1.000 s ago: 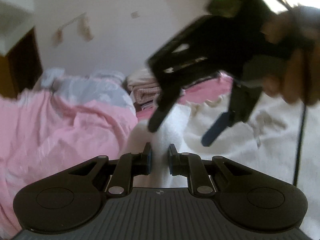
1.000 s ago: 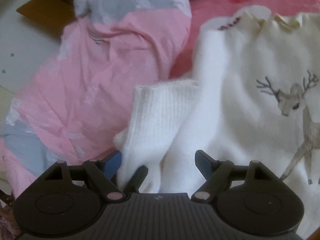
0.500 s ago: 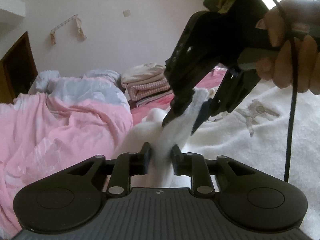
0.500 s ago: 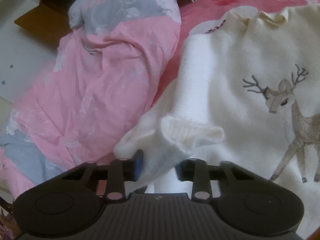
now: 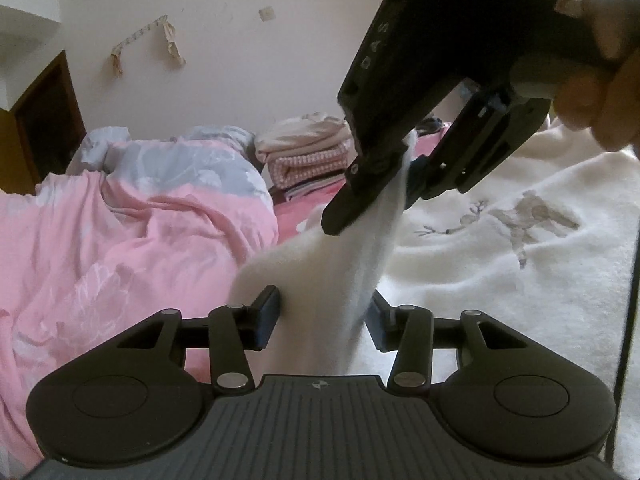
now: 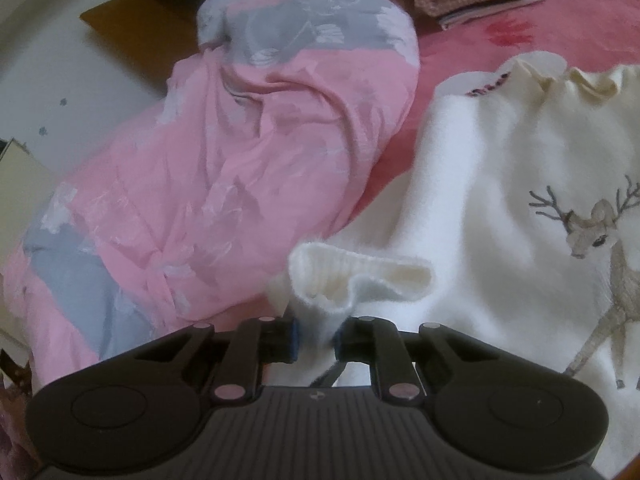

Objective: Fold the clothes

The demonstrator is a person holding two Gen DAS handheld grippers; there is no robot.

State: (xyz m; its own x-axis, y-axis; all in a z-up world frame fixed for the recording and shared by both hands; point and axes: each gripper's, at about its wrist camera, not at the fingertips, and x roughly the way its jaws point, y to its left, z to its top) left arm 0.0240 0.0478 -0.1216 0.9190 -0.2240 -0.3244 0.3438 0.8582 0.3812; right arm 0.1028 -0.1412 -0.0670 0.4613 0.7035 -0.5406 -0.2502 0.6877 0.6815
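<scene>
A white knitted sweater (image 6: 500,200) with a deer motif lies spread on the bed, also seen as sweater (image 5: 500,280) in the left wrist view. Its sleeve (image 5: 332,280) rises from the bed up to my right gripper (image 5: 384,200), which is shut on the ribbed cuff (image 6: 360,280). In the right wrist view the right gripper (image 6: 316,336) pinches the fabric just below the cuff opening. My left gripper (image 5: 324,312) stands open around the lower sleeve, with the cloth running between its spread fingers. A person's hand (image 5: 600,80) holds the right gripper.
A crumpled pink and grey duvet (image 6: 240,160) lies left of the sweater, close to the sleeve. A stack of folded clothes (image 5: 308,152) sits at the back on the pink bedsheet (image 6: 520,32). A black cable (image 5: 628,320) hangs at the right edge.
The right gripper went from open to shut on the sleeve cuff and lifted it. The left gripper's fingers, earlier pinched on the sleeve, have spread apart.
</scene>
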